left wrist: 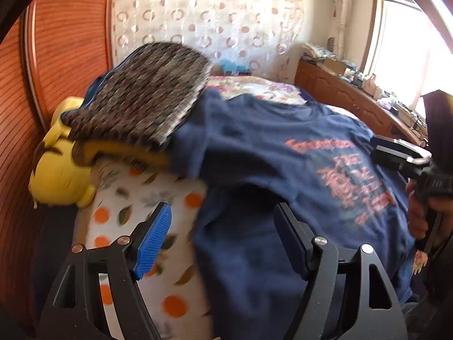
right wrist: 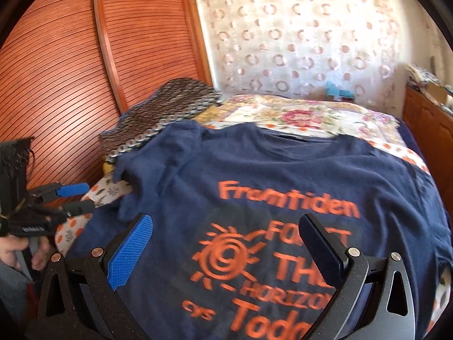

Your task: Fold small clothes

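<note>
Left gripper (left wrist: 222,236) hangs with jaws spread wide, nothing between them, over the near left edge of the navy T-shirt (left wrist: 283,147). Right gripper (right wrist: 226,243) is spread wide too, above the orange print (right wrist: 271,257), whose lower lines are cut off by the frame. The shirt lies flat, print up, on the orange-dotted sheet (left wrist: 136,198). Far left, a blurred checked garment (left wrist: 141,93) half hides a yellow plush (left wrist: 61,175).
</note>
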`<state>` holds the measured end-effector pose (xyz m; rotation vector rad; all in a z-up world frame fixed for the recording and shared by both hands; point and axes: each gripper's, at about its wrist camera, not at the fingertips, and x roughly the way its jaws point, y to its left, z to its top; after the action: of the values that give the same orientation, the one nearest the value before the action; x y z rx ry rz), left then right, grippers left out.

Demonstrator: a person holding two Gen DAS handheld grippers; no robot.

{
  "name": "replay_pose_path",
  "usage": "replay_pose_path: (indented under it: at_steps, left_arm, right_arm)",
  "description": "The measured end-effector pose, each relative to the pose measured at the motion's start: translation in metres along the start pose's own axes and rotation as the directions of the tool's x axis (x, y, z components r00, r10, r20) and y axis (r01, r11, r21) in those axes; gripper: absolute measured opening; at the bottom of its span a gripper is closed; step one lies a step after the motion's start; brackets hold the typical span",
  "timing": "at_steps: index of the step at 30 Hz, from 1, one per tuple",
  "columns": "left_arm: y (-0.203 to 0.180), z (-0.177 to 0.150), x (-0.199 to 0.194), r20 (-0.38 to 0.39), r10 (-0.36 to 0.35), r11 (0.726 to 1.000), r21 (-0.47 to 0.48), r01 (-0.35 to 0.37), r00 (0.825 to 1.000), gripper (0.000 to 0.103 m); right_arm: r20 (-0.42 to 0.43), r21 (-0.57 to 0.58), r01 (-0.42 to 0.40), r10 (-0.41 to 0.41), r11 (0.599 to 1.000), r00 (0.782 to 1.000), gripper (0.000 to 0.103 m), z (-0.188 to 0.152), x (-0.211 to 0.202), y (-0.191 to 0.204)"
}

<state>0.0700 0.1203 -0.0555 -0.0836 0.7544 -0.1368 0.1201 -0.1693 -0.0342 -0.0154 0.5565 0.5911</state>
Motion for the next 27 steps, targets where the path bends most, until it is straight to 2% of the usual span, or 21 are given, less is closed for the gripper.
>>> replay_pose_path:
  at_steps: [6,8,12,15,24,26,27]
  left_arm:
    - [0.027,-0.014,-0.007,0.017,0.056,0.998,-0.038,-0.055,0.998,0.076]
    - [0.033,-0.017,-0.011,0.035,0.06,0.997,-0.044,-0.059,0.998,0.076]
    - [0.039,-0.022,-0.019,0.061,0.068,0.996,-0.058,-0.064,0.996,0.076]
    - [0.043,-0.024,-0.022,0.068,0.073,0.995,-0.068,-0.069,0.995,0.076]
    - [0.055,-0.034,-0.023,0.068,0.07,0.992,-0.108,-0.063,0.995,0.076]
    - [0.055,-0.035,-0.021,0.064,0.069,0.992,-0.11,-0.062,0.996,0.076]
    - [0.054,-0.035,-0.021,0.063,0.069,0.992,-0.111,-0.061,0.996,0.076]
  right_arm:
    - [-0.047,-0.071,-0.132,0.129,0.989,0.991,0.092,0.024,0.032,0.046]
    - [-0.074,-0.085,-0.194,0.188,0.977,0.979,0.084,0.033,0.048,0.064]
    - [-0.135,-0.101,-0.267,0.253,0.958,0.958,0.062,0.044,0.082,0.096]
    - [-0.175,-0.087,-0.31,0.292,0.947,0.94,0.052,0.049,0.109,0.116]
    - [-0.253,0.017,-0.371,0.362,0.929,0.897,0.03,0.061,0.179,0.121]
    - [-0.267,0.019,-0.365,0.356,0.931,0.895,0.021,0.064,0.19,0.124]
    - [-0.273,0.01,-0.357,0.346,0.934,0.897,0.007,0.065,0.196,0.126]
